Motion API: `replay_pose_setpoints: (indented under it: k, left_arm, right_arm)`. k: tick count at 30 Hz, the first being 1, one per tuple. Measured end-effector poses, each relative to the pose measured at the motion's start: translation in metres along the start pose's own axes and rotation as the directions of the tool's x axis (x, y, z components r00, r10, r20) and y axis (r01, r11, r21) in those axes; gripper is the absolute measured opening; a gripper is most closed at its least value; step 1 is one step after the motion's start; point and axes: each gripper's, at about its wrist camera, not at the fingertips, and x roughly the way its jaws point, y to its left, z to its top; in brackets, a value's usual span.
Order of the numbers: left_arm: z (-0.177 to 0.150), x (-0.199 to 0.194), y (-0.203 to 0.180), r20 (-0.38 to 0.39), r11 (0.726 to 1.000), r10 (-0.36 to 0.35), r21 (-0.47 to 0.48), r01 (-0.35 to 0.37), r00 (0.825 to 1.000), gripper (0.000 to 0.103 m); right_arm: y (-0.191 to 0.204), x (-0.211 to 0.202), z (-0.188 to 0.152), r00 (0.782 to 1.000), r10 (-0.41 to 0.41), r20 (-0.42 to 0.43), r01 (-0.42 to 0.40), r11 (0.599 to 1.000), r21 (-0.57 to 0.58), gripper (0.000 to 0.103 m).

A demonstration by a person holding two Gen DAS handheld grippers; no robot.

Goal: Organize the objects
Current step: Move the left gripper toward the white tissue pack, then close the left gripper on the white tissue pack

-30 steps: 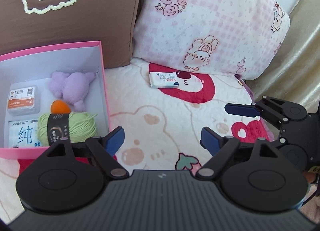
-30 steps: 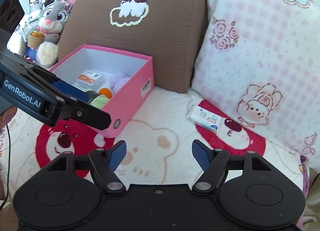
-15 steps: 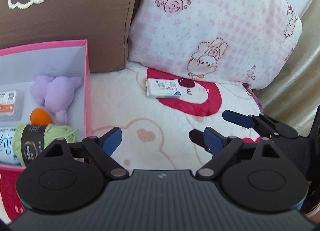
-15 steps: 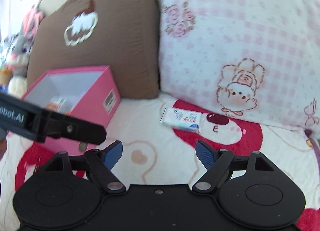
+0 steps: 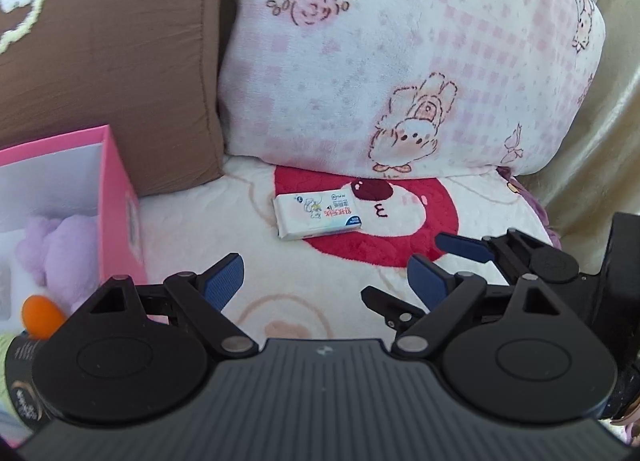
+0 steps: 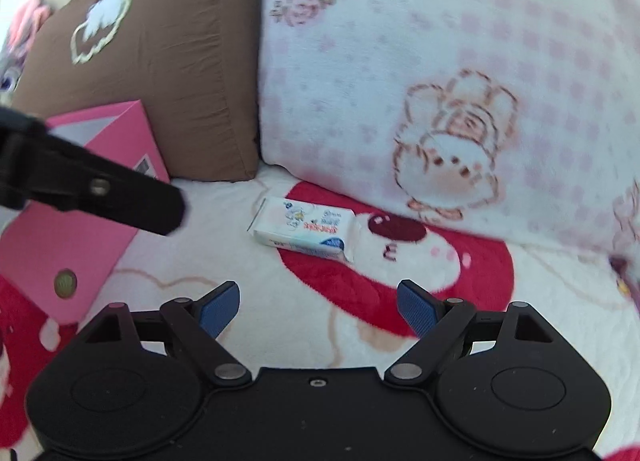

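A white tissue pack [image 5: 318,214] lies flat on the bear-print blanket [image 5: 320,301], on the edge of a red patch; it also shows in the right wrist view [image 6: 306,233]. My left gripper [image 5: 324,281] is open and empty, a short way in front of the pack. My right gripper [image 6: 318,307] is open and empty, pointing at the pack from close by; it also shows at the right of the left wrist view [image 5: 408,273]. A pink box [image 5: 116,197] at the left holds a purple plush [image 5: 60,249], an orange ball [image 5: 40,315] and a green yarn ball.
A brown cushion [image 5: 112,61] and a pink checked pillow [image 5: 420,53] stand behind the pack. A beige curtain [image 5: 600,141] hangs at the right. The left gripper's finger [image 6: 100,189] crosses the right wrist view beside the pink box [image 6: 72,253].
Both grippers have moved forward and to the right, closer to the tissue pack. The pink box has slid toward the left edge of both views. Both stay open.
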Motion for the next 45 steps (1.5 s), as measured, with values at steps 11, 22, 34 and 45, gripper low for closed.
replay_pose_setpoints:
  k: [11,22,34,45]
  left_arm:
    - [0.015,0.055,0.026,0.014,0.992,0.009,-0.125,-0.007,1.0,0.085]
    - [0.012,0.113,0.034,-0.036,0.993,0.071,-0.096,-0.074,0.997,0.068]
    - [0.012,0.116,0.022,-0.017,0.997,0.021,-0.072,-0.022,1.0,0.038]
    - [0.005,0.08,0.012,-0.059,0.995,0.01,-0.099,-0.015,0.998,0.038]
  right_arm:
    - [0.012,0.044,0.011,0.993,-0.093,0.067,0.101,0.988,-0.116,0.089]
    - [0.004,0.066,0.0,0.999,0.005,0.043,-0.002,0.998,-0.066,0.088]
    - [-0.01,0.071,0.002,0.993,0.111,0.024,-0.112,0.993,0.035,0.076]
    - [-0.008,0.031,0.009,0.985,0.17,-0.018,-0.166,0.976,0.142,0.071]
